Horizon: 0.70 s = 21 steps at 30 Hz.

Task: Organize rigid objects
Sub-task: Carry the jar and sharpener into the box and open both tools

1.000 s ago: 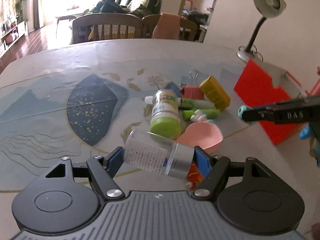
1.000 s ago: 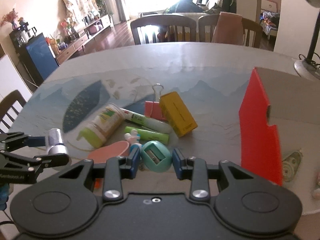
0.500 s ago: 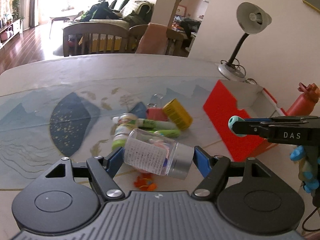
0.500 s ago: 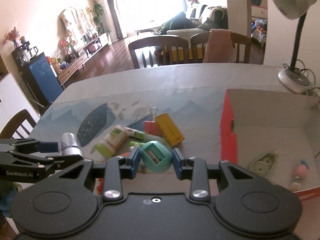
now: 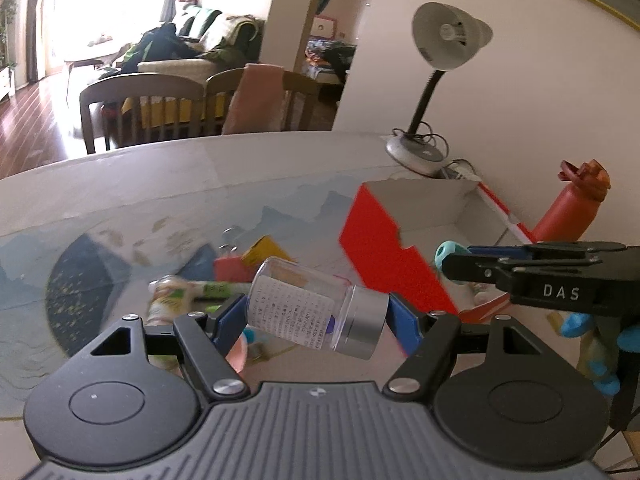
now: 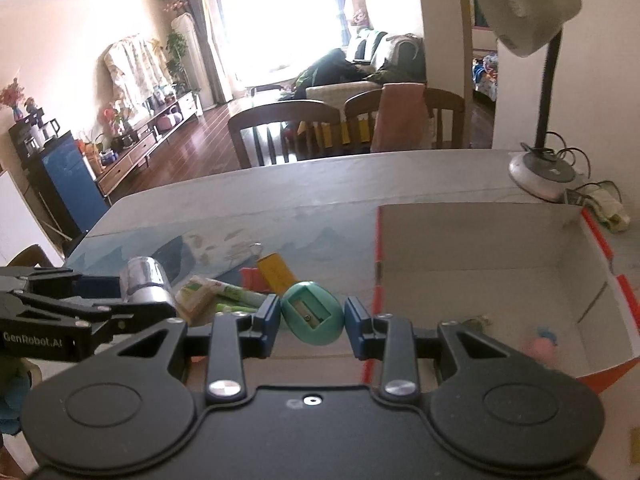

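Since a second ago: both grippers have come up off the table (image 6: 320,184) and swung toward the red box (image 6: 500,276), so the pile that sat right past the jaws is now lower and further back, and the box interior shows.
Left gripper (image 5: 316,312): jaws clenched on a clear bottle with a silver cap (image 5: 316,308), lying tilted across the gap, cap end against the right jaw.
Right gripper (image 6: 312,320): jaws clamped on a teal pencil sharpener (image 6: 312,314), blade slot facing the camera, snug between both pads.
Step in hand: looks like the carry, both items lifted and headed for the box, nothing dropped in yet.
Next move: I'd guess each gripper has to get over the near red wall and above the open floor of the box before letting go. The sharpener is closer; the box sits just right of and beyond its jaws.
Already in the box: a correction tape roller (image 6: 474,322) and a small pink thing (image 6: 540,344), too blurry to name.
Left behind past the jaws: green-capped bottle (image 6: 196,300), glue stick (image 6: 240,296), yellow box (image 6: 276,274), red binder clip (image 6: 252,280).
In the way: the box's near wall, plus the two grippers running side by side. Desk lamp (image 6: 536,40) stands behind the box, an orange-red water bottle (image 5: 572,208) beside it.
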Each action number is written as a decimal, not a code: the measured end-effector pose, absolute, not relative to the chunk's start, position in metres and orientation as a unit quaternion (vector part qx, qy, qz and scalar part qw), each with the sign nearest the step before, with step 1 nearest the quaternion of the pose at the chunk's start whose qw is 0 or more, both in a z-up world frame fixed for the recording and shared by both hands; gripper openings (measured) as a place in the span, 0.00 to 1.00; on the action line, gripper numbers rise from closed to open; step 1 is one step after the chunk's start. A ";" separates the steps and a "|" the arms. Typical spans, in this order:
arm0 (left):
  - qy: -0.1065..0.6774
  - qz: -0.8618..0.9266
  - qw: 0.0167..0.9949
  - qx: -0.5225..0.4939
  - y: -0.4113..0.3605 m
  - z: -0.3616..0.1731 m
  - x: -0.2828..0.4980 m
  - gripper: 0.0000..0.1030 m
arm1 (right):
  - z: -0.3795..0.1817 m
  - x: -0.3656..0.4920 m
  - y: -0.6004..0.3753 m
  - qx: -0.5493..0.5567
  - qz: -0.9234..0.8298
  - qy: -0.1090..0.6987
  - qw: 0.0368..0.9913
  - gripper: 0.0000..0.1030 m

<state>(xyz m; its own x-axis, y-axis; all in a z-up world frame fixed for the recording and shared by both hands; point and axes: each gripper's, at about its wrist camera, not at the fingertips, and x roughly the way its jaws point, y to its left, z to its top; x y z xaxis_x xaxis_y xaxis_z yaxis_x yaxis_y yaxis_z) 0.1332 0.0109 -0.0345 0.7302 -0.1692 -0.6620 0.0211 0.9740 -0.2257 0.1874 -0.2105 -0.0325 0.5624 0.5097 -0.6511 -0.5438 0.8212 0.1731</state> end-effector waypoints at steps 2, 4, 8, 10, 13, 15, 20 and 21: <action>0.359 -0.053 0.926 -0.103 0.003 -0.029 0.140 0.73 | -0.033 0.190 -0.218 -0.022 0.294 0.359 0.886 0.33; 0.357 -0.060 0.926 -0.107 -0.005 -0.024 0.148 0.73 | -0.033 0.193 -0.225 -0.019 0.290 0.359 0.887 0.33; 0.357 -0.073 0.927 -0.089 -0.028 -0.016 0.167 0.73 | -0.036 0.199 -0.242 -0.015 0.281 0.359 0.890 0.33; 0.363 -0.083 0.925 -0.080 -0.041 -0.016 0.179 0.73 | -0.038 0.203 -0.249 -0.013 0.278 0.360 0.891 0.33; 0.379 -0.092 0.918 -0.074 -0.058 -0.021 0.199 0.73 | -0.040 0.208 -0.259 -0.014 0.271 0.359 0.893 0.33; 0.385 -0.100 0.915 -0.068 -0.068 -0.022 0.209 0.73 | -0.042 0.214 -0.266 -0.014 0.265 0.359 0.895 0.33; 0.396 -0.108 0.910 -0.055 -0.094 -0.027 0.237 0.73 | -0.049 0.227 -0.283 -0.019 0.251 0.365 0.896 0.33; 0.398 -0.109 0.909 -0.053 -0.098 -0.028 0.242 0.73 | -0.051 0.230 -0.286 -0.019 0.248 0.367 0.896 0.33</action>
